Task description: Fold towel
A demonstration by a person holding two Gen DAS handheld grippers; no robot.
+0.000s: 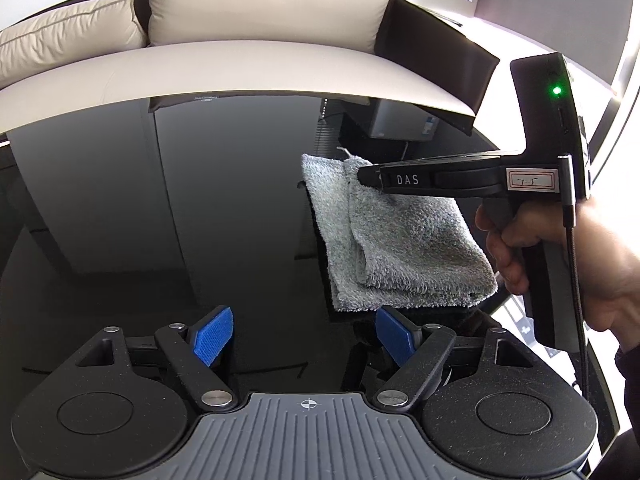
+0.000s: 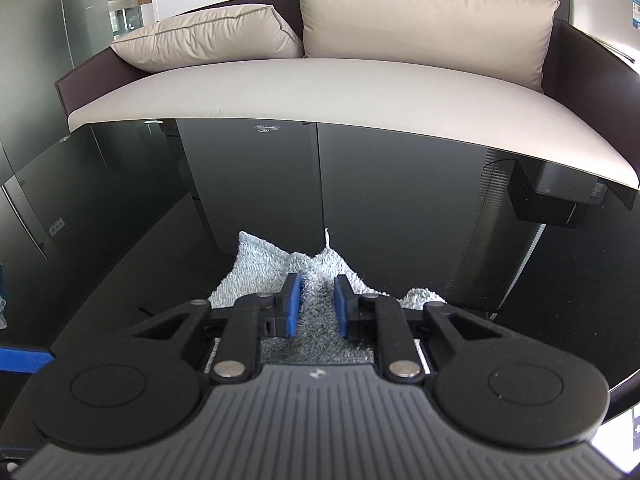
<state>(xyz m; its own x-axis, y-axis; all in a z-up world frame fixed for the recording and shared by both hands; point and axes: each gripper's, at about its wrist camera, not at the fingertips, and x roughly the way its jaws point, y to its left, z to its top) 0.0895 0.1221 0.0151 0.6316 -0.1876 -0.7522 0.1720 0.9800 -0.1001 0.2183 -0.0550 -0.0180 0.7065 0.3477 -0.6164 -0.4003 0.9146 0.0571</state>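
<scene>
one slip looms: the right gripper [image 2: 316, 304], jaws narrowed around a bunched towel [image 1: 396, 236] ridge, may drag the fold askew on the glossy desk [image 1: 160, 220], while the left gripper [image 1: 306, 332] idles wide open.

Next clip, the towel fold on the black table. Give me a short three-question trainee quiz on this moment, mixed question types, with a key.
1. True or false: the left gripper has its jaws closed on the grey towel.
2. Multiple choice: where does the right gripper hold the towel? A) at the near folded edge B) at a far corner, pinched up off the glossy black table C) it is not touching it.
3. Fill in: behind the table stands a sofa with ___ beige cushions.

Key:
1. False; the jaws stand wide apart with nothing between them, just short of the towel's near edge.
2. B.
3. Two.
</scene>
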